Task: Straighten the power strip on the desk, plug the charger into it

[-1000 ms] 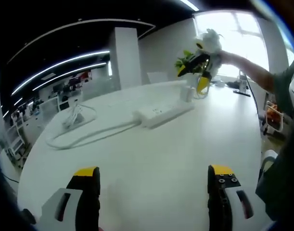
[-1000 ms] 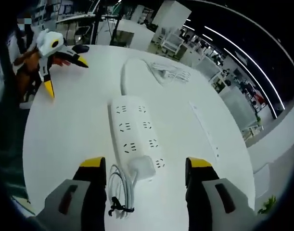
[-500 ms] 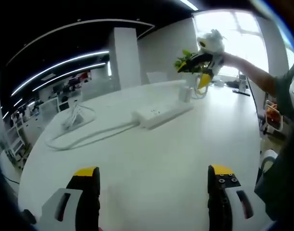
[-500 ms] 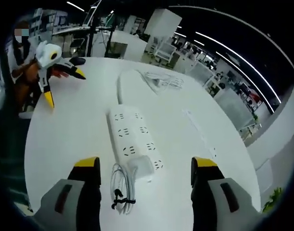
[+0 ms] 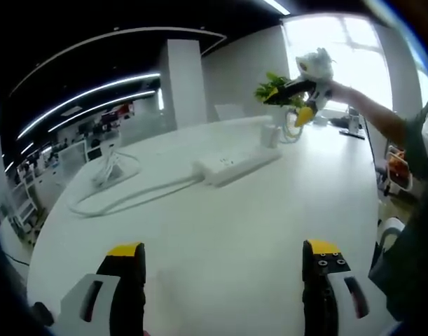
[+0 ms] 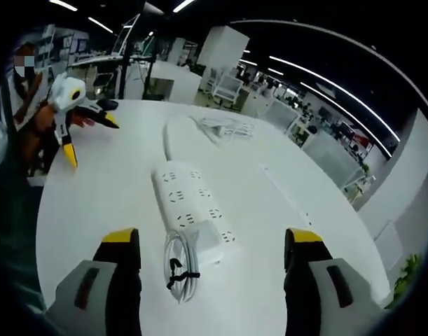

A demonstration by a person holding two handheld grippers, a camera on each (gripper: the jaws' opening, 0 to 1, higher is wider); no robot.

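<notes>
A white power strip [image 6: 191, 210] lies lengthwise on the round white desk [image 6: 101, 203], below and ahead of my right gripper [image 6: 212, 239], which is open and empty. A white charger [image 6: 205, 241] sits on the strip's near end, and its bundled cord [image 6: 178, 269] rests beside it on the desk. In the left gripper view the strip [image 5: 236, 162] lies across the desk's far side with the charger [image 5: 270, 135] standing on its right end. My left gripper [image 5: 224, 250] hovers open over bare desk, well short of the strip. The right gripper [image 5: 306, 78] hangs above the charger end.
The strip's cable [image 5: 122, 199] curves left to a loose pile of wire [image 5: 108, 170]. A green plant [image 5: 272, 85] stands beyond the desk. A thin white bar [image 6: 284, 192] lies right of the strip. The left gripper [image 6: 68, 105] and a person sit at the desk's far left edge.
The right gripper has lifted up and back from the charger end, so the strip looks smaller and farther. The left gripper has stayed still.
</notes>
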